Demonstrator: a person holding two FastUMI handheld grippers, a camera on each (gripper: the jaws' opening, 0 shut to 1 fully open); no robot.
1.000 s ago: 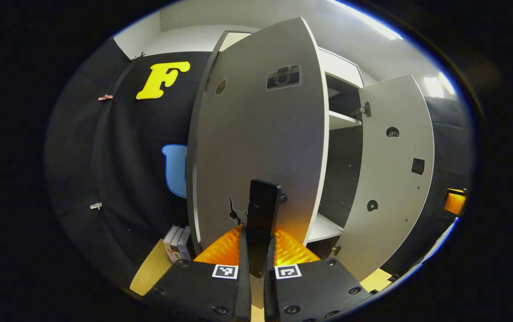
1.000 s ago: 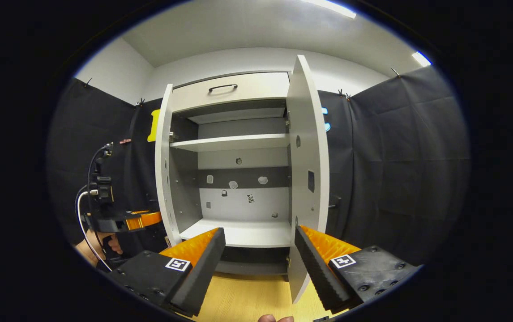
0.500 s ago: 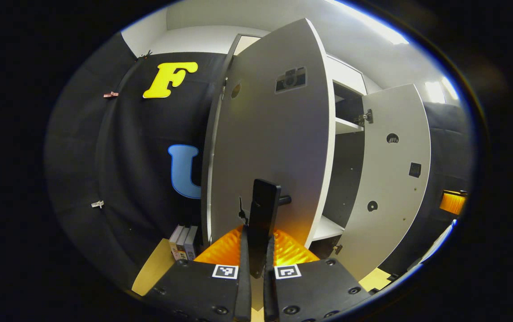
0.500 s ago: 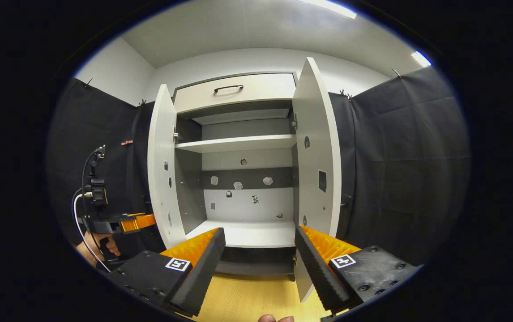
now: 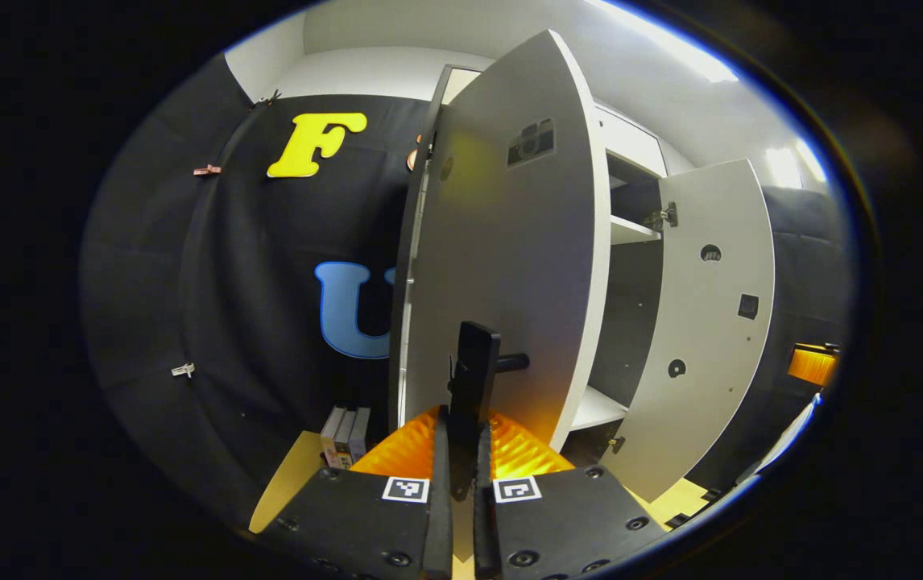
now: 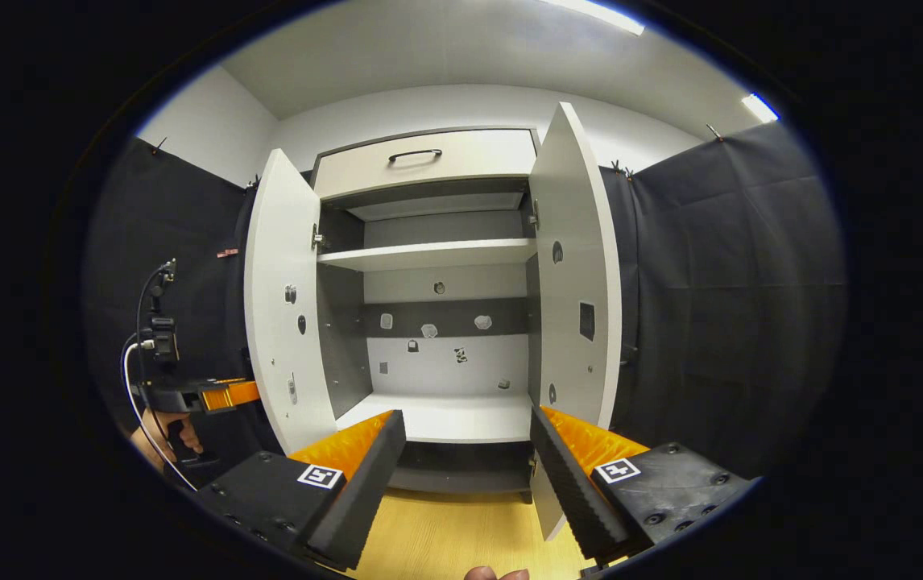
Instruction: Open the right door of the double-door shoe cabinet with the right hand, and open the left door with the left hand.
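The white shoe cabinet (image 6: 429, 255) stands with both doors swung out. In the left gripper view my left gripper (image 5: 463, 428) is shut on the dark upright handle (image 5: 473, 358) on the outer face of the left door (image 5: 510, 242). The right door (image 5: 711, 322) stands open beyond it, inner face showing. In the right gripper view my right gripper (image 6: 465, 459) is open and holds nothing, facing the cabinet's inside between the left door (image 6: 284, 306) and the right door (image 6: 578, 282). The left gripper (image 6: 196, 395) and a hand (image 6: 163, 439) sit at the left.
A drawer with a dark handle (image 6: 413, 155) tops the cabinet. Inside are a white shelf and a white bottom board (image 6: 445, 419). Several books (image 5: 346, 433) stand on the wood floor (image 6: 461, 536) beside the cabinet. Black cloth walls close in on both sides.
The left door has swung farther open with my left gripper shut on its handle. The right door's inner face shows more. The right gripper has stayed open.
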